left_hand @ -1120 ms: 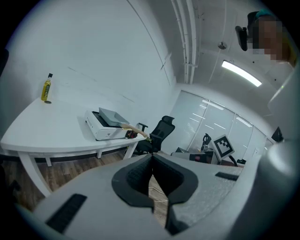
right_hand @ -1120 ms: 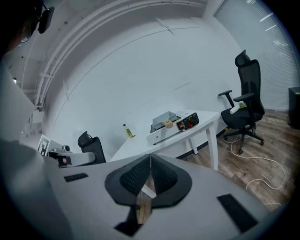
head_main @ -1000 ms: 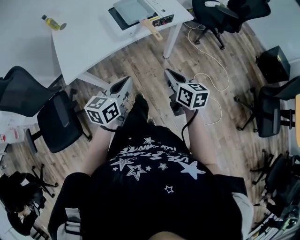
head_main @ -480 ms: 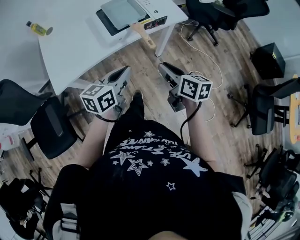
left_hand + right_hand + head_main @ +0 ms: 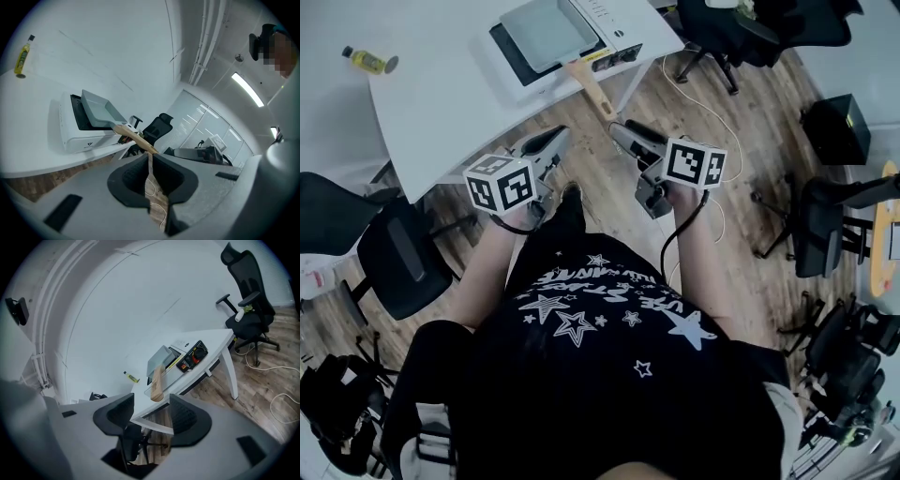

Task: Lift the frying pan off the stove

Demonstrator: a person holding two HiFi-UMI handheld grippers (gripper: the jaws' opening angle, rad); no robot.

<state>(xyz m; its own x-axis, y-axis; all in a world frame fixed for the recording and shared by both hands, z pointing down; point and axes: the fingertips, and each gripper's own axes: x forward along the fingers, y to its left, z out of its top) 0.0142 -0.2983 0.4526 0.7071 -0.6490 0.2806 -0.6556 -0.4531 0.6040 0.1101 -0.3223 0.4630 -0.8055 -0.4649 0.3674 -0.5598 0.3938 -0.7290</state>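
A square grey frying pan (image 5: 546, 28) sits on a white stove (image 5: 614, 42) at the table's near edge, and its wooden handle (image 5: 592, 86) juts out over the floor. My left gripper (image 5: 559, 137) hangs over the floor just short of the table, shut and empty. In the left gripper view the handle (image 5: 136, 138) lies straight beyond the left gripper (image 5: 150, 164). My right gripper (image 5: 620, 128) is a little below the handle's end. Its jaws are opening with nothing between them, and the handle (image 5: 157, 382) shows just past the right gripper (image 5: 152, 416).
A small yellow bottle (image 5: 366, 59) stands far left on the white table (image 5: 441, 94). Black office chairs stand at the left (image 5: 398, 253) and the top right (image 5: 741, 23). A white cable (image 5: 712, 112) loops over the wooden floor. A black box (image 5: 836, 122) sits at the right.
Both grippers have moved forward, closer to the table and the pan's handle. The head view has swung the same way.
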